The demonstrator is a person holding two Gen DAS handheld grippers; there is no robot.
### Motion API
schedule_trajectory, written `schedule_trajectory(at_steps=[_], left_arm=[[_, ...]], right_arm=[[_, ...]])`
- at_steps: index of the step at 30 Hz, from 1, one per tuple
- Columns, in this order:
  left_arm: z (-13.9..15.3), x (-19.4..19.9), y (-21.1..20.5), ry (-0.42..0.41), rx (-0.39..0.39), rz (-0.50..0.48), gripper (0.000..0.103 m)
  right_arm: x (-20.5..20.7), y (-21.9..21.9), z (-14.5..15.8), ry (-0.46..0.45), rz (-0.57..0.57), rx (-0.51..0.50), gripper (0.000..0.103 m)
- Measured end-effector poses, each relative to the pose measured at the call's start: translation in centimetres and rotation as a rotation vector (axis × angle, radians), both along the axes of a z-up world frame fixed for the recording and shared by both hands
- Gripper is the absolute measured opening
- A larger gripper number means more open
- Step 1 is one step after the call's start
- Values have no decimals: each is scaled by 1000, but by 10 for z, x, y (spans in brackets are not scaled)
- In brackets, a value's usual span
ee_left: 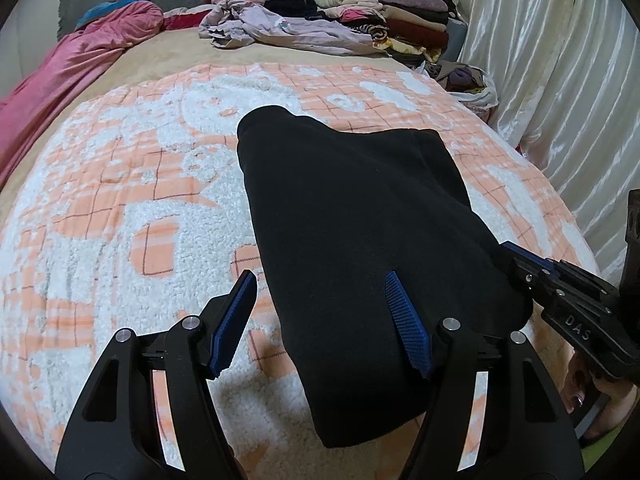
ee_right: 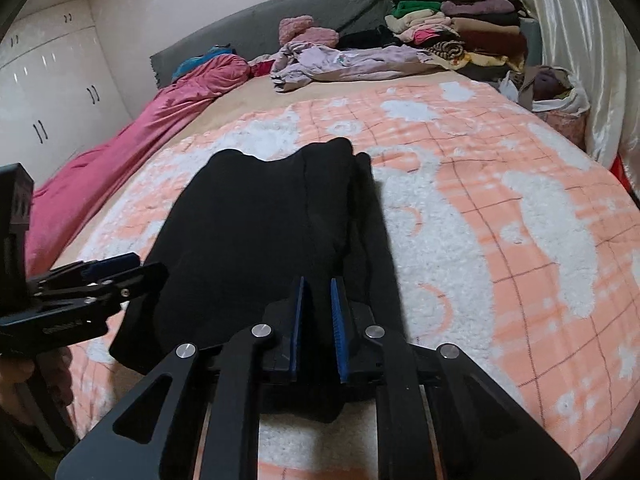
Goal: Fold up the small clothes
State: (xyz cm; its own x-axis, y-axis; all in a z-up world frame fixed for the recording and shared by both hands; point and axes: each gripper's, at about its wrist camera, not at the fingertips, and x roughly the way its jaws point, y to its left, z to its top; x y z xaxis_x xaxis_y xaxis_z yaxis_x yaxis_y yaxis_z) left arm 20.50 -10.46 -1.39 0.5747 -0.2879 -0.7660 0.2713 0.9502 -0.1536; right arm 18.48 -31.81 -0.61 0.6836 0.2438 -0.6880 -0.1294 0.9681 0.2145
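Clothes: one folded black garment (ee_left: pixel 360 216) (flat), two grippers near it.

We see the folded garment (ee_left: pixel 360 248) lying near us on the blanket (ee_left: pixel 120 200) covering the bed. Far behind it sits a loose clothes heap (ee_left: pixel 280 28), with stacked folded clothes (ee_left: pixel 392 12) to its right.

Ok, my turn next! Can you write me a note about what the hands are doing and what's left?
Left gripper: open, fingers straddling the near left edge of the black garment.
Right gripper: nearly shut over the garment's near right part; whether it pinches cloth is unclear.
Garment lies folded lengthwise on the orange-and-white blanket.
Left: finish folding it, then the loose lilac clothes beside the folded stack.
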Motion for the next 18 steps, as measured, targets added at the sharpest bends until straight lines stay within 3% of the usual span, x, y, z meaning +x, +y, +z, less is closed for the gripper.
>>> schedule_trajectory(at_steps=[1, 6, 12, 15, 18], left_arm=[[0, -1, 0, 0, -1, -1, 59], [3, -4, 0, -4, -5, -19, 60], [-11, 0, 4, 34, -28, -8, 69], [-9, -2, 4, 22, -15, -12, 69], [-8, -4, 5, 22, -18, -5, 69]], right_arm=[[-2, 0, 1, -9, -8, -15, 4], [-8, 2, 6, -38, 3, -81, 3], [2, -1, -22, 20, -14, -61, 3], [0, -1, -17, 11, -19, -41, 5], [-3, -1, -11, 2, -29, -49, 16]])
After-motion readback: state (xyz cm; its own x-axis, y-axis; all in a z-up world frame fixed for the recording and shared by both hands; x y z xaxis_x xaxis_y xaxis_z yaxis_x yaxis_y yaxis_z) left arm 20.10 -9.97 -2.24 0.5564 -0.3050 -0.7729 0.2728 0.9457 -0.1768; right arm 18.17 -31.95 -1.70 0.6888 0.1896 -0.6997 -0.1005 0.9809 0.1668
